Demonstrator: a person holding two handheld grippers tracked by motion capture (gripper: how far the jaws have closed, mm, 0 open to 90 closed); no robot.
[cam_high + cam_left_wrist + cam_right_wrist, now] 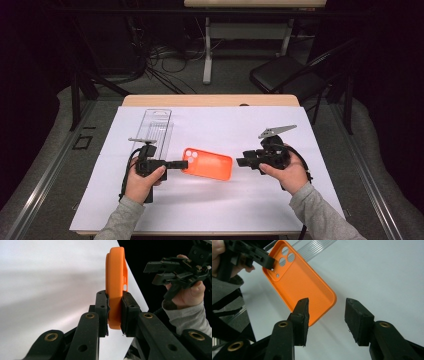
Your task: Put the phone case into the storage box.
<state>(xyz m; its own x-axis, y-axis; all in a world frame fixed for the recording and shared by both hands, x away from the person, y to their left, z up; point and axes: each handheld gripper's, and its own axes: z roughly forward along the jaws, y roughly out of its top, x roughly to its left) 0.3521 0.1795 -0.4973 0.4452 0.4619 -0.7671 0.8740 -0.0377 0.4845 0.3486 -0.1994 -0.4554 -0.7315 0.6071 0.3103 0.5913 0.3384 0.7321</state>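
Note:
An orange phone case with camera holes lies mid-table, inner side up. My left gripper is shut on the case's camera end; in the left gripper view the case's edge is pinched between both pads. My right gripper hovers open just right of the case's other end, jaws wide apart, nothing between them. Its left pad overlaps the case's corner in the right gripper view.
A clear plastic package lies flat at the left back of the white sheet that covers the table. A black folding chair and another table's legs stand beyond the far edge.

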